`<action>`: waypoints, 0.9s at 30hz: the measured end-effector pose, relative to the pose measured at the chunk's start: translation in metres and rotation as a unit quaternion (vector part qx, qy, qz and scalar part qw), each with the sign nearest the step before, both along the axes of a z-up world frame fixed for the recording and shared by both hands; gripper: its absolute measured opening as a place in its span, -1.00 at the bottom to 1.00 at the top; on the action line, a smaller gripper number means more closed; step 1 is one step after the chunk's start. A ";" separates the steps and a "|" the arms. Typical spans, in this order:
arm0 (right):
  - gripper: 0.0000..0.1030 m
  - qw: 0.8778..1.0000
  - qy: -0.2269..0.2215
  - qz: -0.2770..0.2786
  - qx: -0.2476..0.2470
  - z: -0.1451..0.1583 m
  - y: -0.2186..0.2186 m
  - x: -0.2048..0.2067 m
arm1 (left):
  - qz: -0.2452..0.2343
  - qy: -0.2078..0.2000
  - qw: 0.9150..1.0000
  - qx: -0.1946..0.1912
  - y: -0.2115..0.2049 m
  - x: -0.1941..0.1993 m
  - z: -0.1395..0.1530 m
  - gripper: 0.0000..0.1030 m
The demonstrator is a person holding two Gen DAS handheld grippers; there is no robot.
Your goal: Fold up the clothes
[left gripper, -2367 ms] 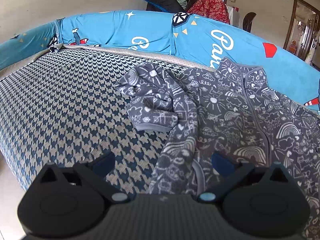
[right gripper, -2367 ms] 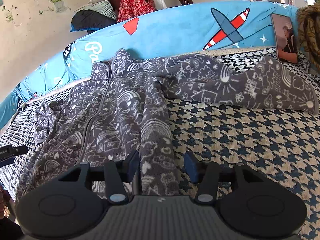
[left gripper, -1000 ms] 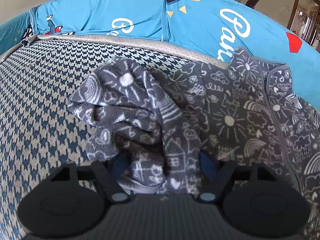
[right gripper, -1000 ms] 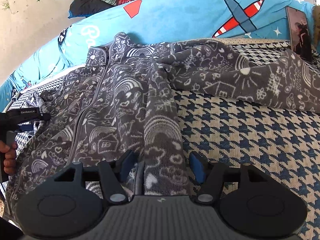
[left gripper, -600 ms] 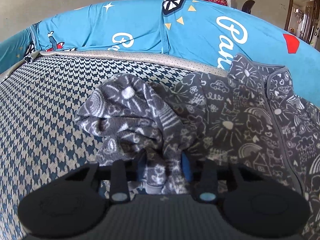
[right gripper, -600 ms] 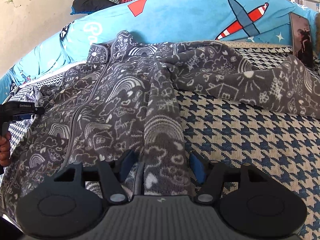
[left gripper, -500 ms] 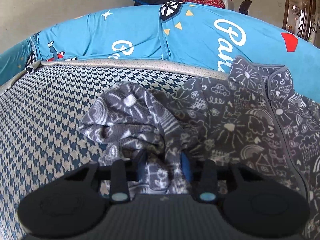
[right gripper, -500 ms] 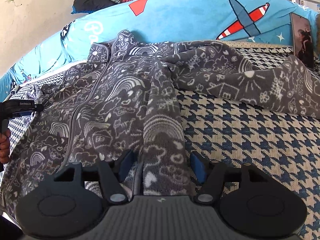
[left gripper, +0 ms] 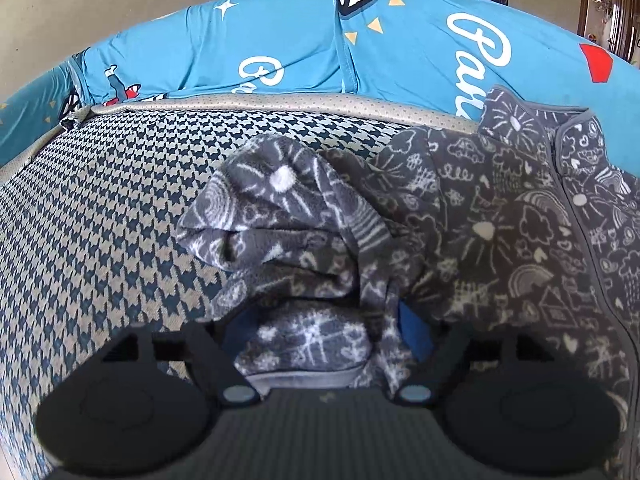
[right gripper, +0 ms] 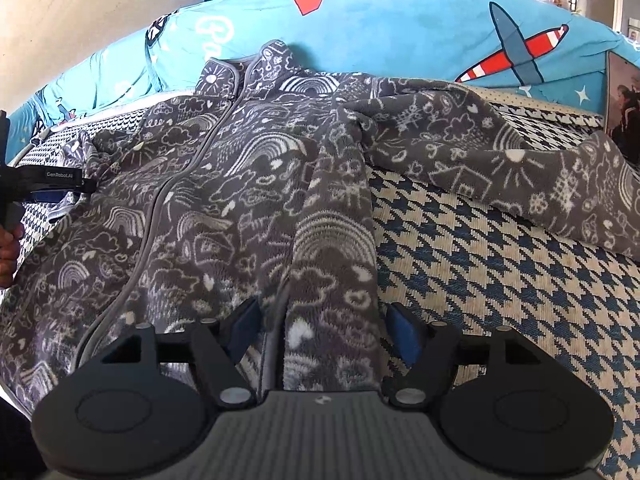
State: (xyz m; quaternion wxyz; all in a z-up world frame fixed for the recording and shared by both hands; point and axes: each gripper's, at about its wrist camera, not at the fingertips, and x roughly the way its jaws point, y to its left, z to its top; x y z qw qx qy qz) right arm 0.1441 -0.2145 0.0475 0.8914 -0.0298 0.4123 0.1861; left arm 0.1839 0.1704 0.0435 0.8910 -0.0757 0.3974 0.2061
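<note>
One houndstooth mattress (right gripper: 500, 264), navy and cream, carries everything, with a bright blue cover (right gripper: 400, 36) printed with a red-striped plane rising behind it. Spread face-up on the mattress lies a grey fleece jacket (right gripper: 240, 200), covered in white doodles of rainbows, clouds, suns and hearts. Its long axis runs from the hem near the right camera up to the collar (right gripper: 248, 64), which leans against the blue cover; a grey zip (right gripper: 176, 188) follows that line. One sleeve (right gripper: 520, 168) stretches flat out to the right, across the mattress. The other sleeve (left gripper: 296, 232) sits bunched in a heap at the jacket's left side, its cuff (left gripper: 304, 376) pointing back toward the left camera.

Fingers of the left gripper (left gripper: 320, 332) stand spread on either side of that cuff, with the fabric lying between the blue pads; I cannot tell whether they press it. Jaws of the right gripper (right gripper: 324, 328) are likewise apart, straddling the hem's right corner. A hand (right gripper: 8, 248) shows at the far left edge of the right view.
</note>
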 end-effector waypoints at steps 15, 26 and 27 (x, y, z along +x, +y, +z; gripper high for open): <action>-0.50 0.996 -0.072 -0.005 0.057 0.019 0.004 -0.005 | -0.072 -0.069 0.994 -0.050 -0.046 -0.046 0.036 0.89; -0.50 0.999 -0.031 -0.021 0.040 0.001 0.017 0.009 | -0.161 0.014 0.985 -0.067 -0.089 -0.057 0.005 0.93; -0.50 0.998 -0.026 -0.029 0.042 0.000 0.015 0.011 | -0.160 0.030 0.985 -0.064 -0.089 -0.059 0.000 0.93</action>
